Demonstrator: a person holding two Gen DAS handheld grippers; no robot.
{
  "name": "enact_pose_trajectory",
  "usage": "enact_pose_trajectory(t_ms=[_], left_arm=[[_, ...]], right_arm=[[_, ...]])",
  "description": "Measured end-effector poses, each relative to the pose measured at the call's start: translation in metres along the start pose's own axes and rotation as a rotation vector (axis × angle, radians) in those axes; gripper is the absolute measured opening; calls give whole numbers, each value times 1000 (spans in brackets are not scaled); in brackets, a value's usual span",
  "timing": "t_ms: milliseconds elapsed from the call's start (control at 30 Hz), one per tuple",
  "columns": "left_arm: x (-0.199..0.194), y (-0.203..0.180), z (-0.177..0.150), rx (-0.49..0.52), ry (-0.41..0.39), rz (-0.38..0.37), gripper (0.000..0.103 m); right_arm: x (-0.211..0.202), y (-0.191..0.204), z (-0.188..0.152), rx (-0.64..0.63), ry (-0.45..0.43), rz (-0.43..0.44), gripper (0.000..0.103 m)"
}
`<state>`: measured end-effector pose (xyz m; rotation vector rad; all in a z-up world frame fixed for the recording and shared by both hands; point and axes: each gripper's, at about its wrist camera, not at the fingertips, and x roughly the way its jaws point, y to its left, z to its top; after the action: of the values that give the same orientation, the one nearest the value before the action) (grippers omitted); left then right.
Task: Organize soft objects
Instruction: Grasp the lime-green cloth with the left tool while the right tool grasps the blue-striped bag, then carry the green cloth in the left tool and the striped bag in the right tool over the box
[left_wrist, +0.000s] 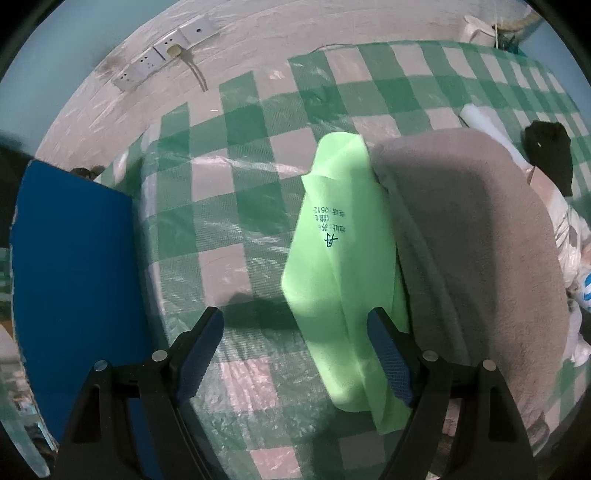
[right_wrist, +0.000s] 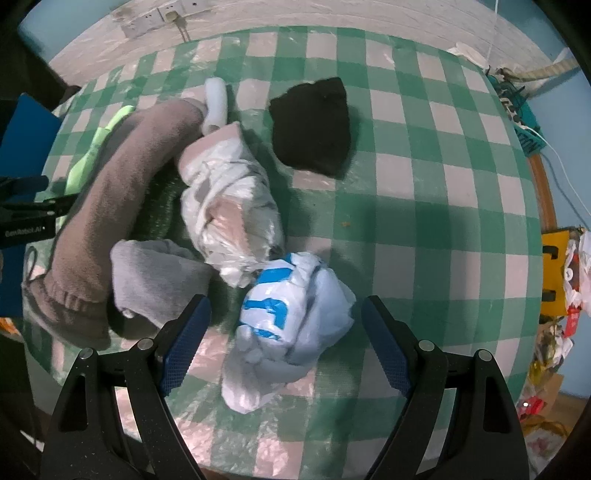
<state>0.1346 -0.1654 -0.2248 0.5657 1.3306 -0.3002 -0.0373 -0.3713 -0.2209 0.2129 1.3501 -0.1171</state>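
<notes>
Soft objects crowd the checked plastic-covered surface (right_wrist: 424, 206): a thin lime-green printed cloth (left_wrist: 340, 266) lies partly under a fuzzy brown-grey sweater (left_wrist: 469, 236), beside a crinkled white-and-blue plastic bag (right_wrist: 291, 325). The left gripper (left_wrist: 295, 354) has its fingers spread around the cloth's lower end without pinching it. The right gripper (right_wrist: 284, 339) has its fingers spread either side of the bag, not pressing it.

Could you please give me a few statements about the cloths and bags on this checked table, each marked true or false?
1. The green cloth lies right beside the brown-grey cloth. True.
2. The left tool is clamped shut on the green cloth. False: it is open.
3. The black cloth lies apart from the pile. True.
4. The bag with blue print sits between the right tool's fingers. True.
5. The tablecloth is red and white. False: green and white.
</notes>
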Motion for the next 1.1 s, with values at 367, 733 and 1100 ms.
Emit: enact_pose_trajectory(t_ms=[367,733,1100], left_arm=[[1,-12,-1,1,-4,-38,91],[-11,-22,-14,6,-45,-109,34],[-24,-29,-25,48,-54,-160,5]], right_arm=[[20,6,1,-58,18,-31,66],[19,11,-1,-77,-6,-37,51],[-2,6,6,-69,-32,-38,52]])
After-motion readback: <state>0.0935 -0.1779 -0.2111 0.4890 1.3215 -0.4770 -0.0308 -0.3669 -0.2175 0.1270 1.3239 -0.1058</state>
